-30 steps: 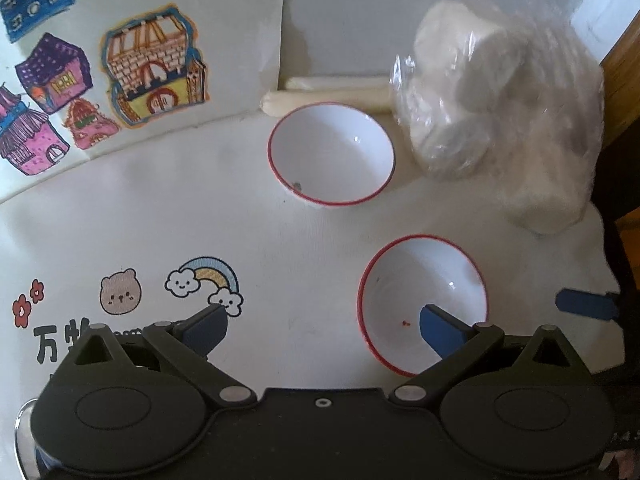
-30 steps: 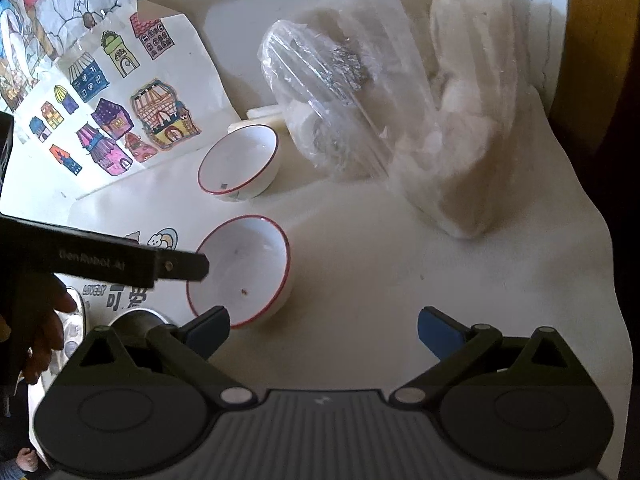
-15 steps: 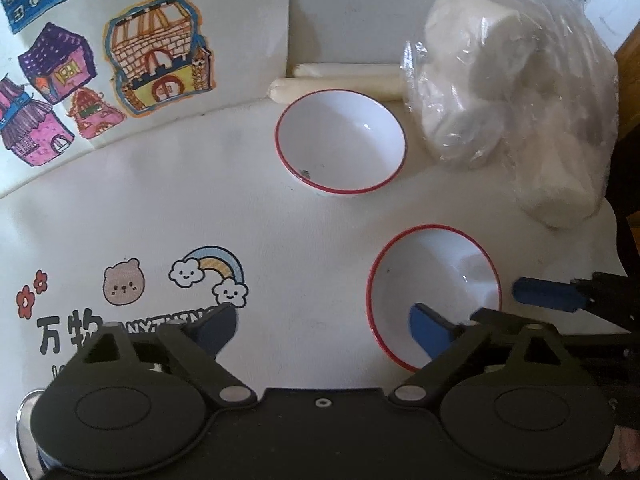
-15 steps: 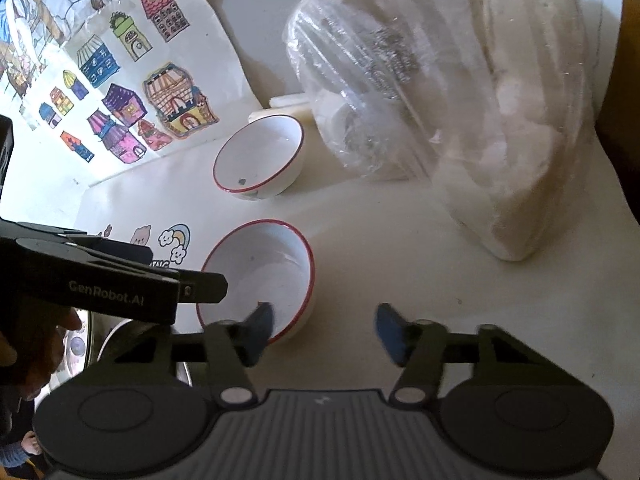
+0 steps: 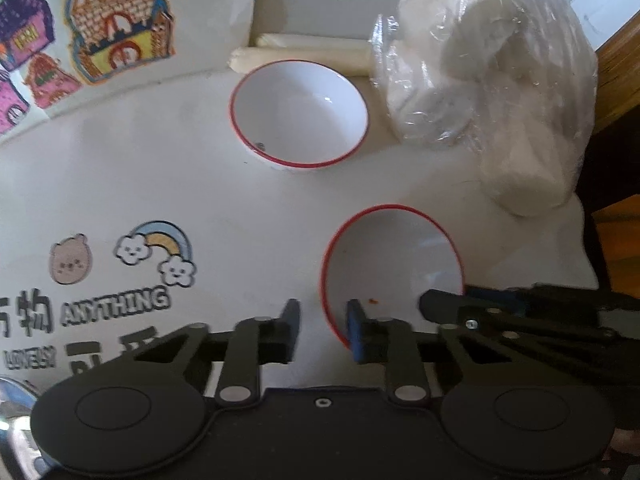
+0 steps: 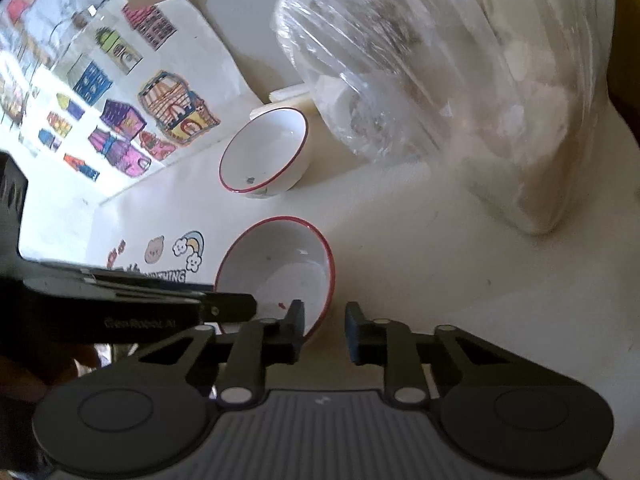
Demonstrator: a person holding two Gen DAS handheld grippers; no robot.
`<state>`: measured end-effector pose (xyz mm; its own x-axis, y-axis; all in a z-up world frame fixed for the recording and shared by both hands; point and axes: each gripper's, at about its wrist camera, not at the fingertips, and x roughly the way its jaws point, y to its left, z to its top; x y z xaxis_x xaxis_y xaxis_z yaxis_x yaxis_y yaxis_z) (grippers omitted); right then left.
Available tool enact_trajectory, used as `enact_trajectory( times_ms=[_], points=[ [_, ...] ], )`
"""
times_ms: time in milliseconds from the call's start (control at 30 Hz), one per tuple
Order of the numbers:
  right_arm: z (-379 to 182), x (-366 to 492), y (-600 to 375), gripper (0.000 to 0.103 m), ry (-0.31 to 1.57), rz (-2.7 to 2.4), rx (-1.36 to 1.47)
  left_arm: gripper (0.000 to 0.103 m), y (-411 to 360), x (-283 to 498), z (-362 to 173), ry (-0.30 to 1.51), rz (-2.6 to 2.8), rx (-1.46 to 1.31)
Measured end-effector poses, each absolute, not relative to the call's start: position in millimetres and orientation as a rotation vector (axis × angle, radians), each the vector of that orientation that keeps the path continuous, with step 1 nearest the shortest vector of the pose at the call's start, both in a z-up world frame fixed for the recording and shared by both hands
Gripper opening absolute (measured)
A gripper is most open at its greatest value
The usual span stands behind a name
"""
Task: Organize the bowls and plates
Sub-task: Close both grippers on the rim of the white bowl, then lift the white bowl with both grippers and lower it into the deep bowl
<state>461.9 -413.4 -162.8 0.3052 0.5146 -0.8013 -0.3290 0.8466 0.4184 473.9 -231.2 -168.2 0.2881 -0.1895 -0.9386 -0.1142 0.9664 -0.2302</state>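
I had both tongs down on the same bowl. My left tongs (image 5: 323,330) had just been closing, and their two pads straddled the near-left rim of the nearer white bowl with a thin red rim (image 5: 394,264), one pad outside the wall and the blue one inside; they looked pinched on that rim, though I could not see the contact itself. My right tongs (image 6: 323,330) had just been closing too, and they gripped the same bowl at its right-hand rim, one pad inside and one outside. In the left wrist view the right tongs came in at about 4 o'clock of the bowl; in the right wrist view the left tongs reached in from 9 o'clock.

The bowl sat on the white cloth-covered bench (image 5: 224,184), a small red speck on its inner floor near my left tongs. A second white red-rimmed bowl (image 5: 298,114) stood well apart from it at about 11 o'clock, upright, with a small dark mark inside near its rim. Just behind that bowl lay two pale rolled sticks (image 5: 304,54). At 1 o'clock of the near bowl slumped a clear plastic bag of white lumps (image 5: 492,92), near the far bowl's right side. Printed on the cloth at 9 o'clock were a bear face and a rainbow with clouds (image 5: 156,252), and a sheet of coloured house drawings (image 5: 92,36) leaned at the back left.
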Motion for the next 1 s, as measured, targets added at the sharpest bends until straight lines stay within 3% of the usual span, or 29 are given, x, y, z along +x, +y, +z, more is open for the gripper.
enact_trajectory(
  times_ms=[667, 1000],
  points=[
    [-118.1, 413.7, -411.6, 0.017, 1.040, 0.541, 0.240, 0.012, -214.9, 424.8, -112.8, 1.166, -0.157, -0.274],
    [-122.7, 373.2, -387.8, 0.017, 1.089, 0.574, 0.194, 0.011, -197.4, 383.3, -119.4, 1.241, -0.128, -0.277]
  ],
)
